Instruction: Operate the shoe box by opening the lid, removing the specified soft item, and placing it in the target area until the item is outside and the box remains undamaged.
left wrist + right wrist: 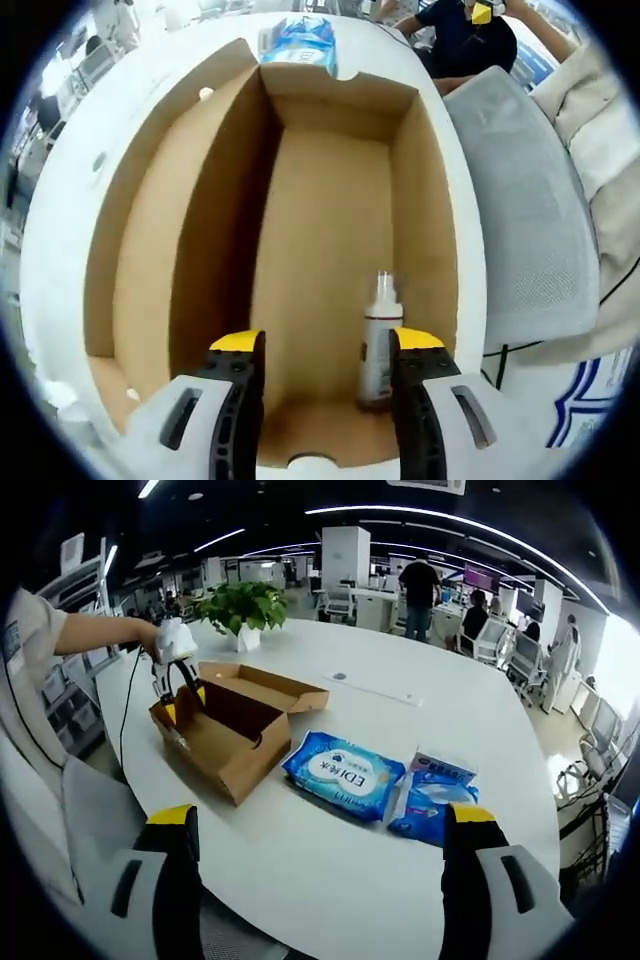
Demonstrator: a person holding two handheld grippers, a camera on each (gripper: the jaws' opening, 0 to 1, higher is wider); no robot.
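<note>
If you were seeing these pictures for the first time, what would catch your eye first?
The open cardboard box sits on the white table, with a small spray bottle standing inside near one end. The left tool hovers open over the box. Two blue wipe packs lie on the table beside the box.

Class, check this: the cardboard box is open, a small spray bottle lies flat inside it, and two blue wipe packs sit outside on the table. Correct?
Not quite. The spray bottle stands upright in the open cardboard box, as the left gripper view shows. The two blue wipe packs do lie outside on the table.
</note>
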